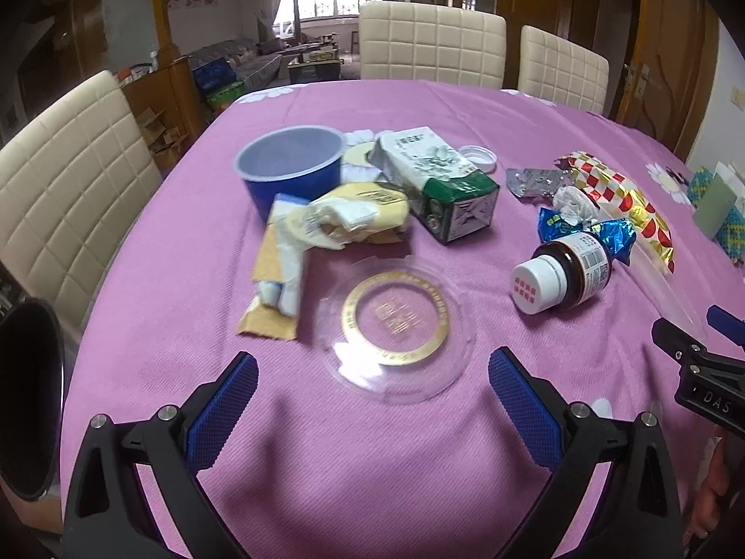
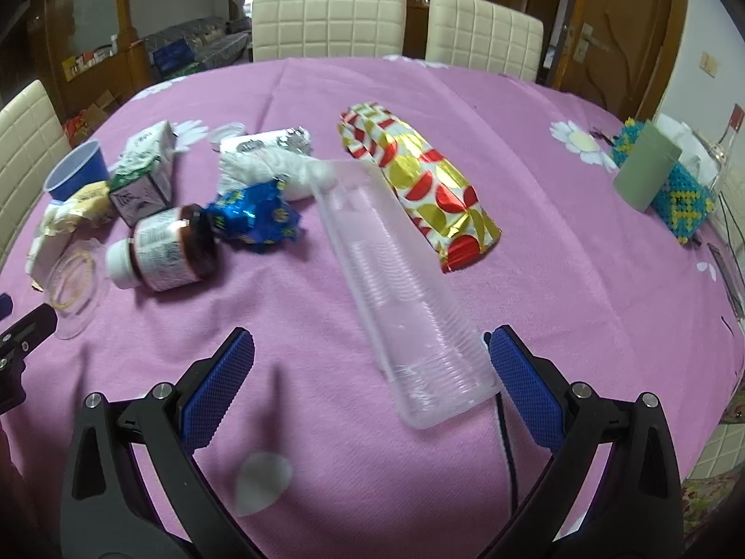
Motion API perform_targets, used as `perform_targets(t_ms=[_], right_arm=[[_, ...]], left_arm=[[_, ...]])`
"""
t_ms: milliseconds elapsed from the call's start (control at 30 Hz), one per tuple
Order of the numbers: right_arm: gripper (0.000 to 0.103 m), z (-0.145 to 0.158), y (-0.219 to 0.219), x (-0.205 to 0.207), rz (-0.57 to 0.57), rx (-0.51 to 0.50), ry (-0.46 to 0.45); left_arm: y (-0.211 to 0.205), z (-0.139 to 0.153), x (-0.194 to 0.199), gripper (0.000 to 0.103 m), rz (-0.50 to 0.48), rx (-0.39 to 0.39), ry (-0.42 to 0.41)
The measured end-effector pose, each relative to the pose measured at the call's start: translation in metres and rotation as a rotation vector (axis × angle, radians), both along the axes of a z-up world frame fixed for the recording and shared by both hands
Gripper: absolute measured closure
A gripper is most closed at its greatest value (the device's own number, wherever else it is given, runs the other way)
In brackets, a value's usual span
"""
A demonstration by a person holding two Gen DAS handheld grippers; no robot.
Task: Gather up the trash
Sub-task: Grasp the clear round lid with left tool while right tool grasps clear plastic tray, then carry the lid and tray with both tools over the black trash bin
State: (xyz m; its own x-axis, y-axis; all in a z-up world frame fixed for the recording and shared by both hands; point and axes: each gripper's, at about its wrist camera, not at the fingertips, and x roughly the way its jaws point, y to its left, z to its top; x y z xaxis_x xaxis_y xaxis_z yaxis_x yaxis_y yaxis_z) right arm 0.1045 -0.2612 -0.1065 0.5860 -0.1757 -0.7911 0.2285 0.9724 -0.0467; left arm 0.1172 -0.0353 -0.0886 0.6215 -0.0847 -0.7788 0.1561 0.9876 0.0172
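Left gripper (image 1: 372, 400) held low over the near edge of the desk (image 1: 465, 107), fingers (image 1: 223, 410) spread wide and empty, aimed at the clear round lid (image 1: 396, 330) just beyond. Right gripper (image 2: 370, 391) likewise level and low, fingers (image 2: 526, 396) parted, holding nothing, right finger just beside the near end of the clear plastic tray (image 2: 396, 279). Trash scattered across the middle: blue cup (image 1: 291, 165), green carton (image 1: 437, 181), brown bottle (image 1: 565, 275), red-gold wrapper (image 2: 419, 177).
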Motion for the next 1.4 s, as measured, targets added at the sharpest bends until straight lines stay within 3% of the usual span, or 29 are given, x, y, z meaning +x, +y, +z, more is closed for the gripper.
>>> perform_targets(t_ms=[167, 367, 400, 467, 533, 633, 667, 933, 1100, 1400], right_arm=[[0.003, -0.006, -0.004, 0.013, 0.048, 0.029, 0.031], [0.008, -0.013, -0.008, 0.032, 0.065, 0.063, 0.065], [0.017, -0.013, -0.008, 0.033, 0.064, 0.067, 0.064], [0.025, -0.013, -0.008, 0.030, 0.066, 0.083, 0.052], [0.045, -0.011, -0.007, 0.027, 0.074, 0.082, 0.039], [0.056, -0.008, -0.004, 0.022, 0.097, 0.110, 0.024], [0.057, -0.008, -0.002, 0.020, 0.108, 0.121, 0.021], [0.059, 0.006, 0.014, 0.007, 0.128, 0.097, -0.046], [0.058, 0.023, 0.038, 0.002, 0.148, -0.007, -0.116], [0.057, 0.042, 0.098, 0.010, 0.304, -0.059, -0.167]], left_arm=[[-0.015, -0.006, 0.020, 0.006, 0.014, 0.073, 0.025], [-0.012, -0.020, 0.039, 0.006, 0.041, 0.030, 0.131], [-0.012, -0.020, 0.039, 0.006, 0.042, 0.040, 0.118], [-0.011, -0.020, 0.039, 0.006, 0.043, 0.031, 0.116], [-0.011, -0.020, 0.038, 0.006, 0.040, 0.029, 0.108], [-0.010, -0.020, 0.034, 0.012, 0.037, 0.021, 0.095], [-0.009, -0.018, 0.031, 0.019, 0.039, 0.024, 0.078], [0.009, -0.006, 0.009, 0.020, 0.019, -0.083, 0.049], [0.014, 0.011, -0.006, 0.020, 0.034, -0.064, -0.028], [0.039, 0.035, -0.017, 0.020, 0.102, -0.018, -0.160]])
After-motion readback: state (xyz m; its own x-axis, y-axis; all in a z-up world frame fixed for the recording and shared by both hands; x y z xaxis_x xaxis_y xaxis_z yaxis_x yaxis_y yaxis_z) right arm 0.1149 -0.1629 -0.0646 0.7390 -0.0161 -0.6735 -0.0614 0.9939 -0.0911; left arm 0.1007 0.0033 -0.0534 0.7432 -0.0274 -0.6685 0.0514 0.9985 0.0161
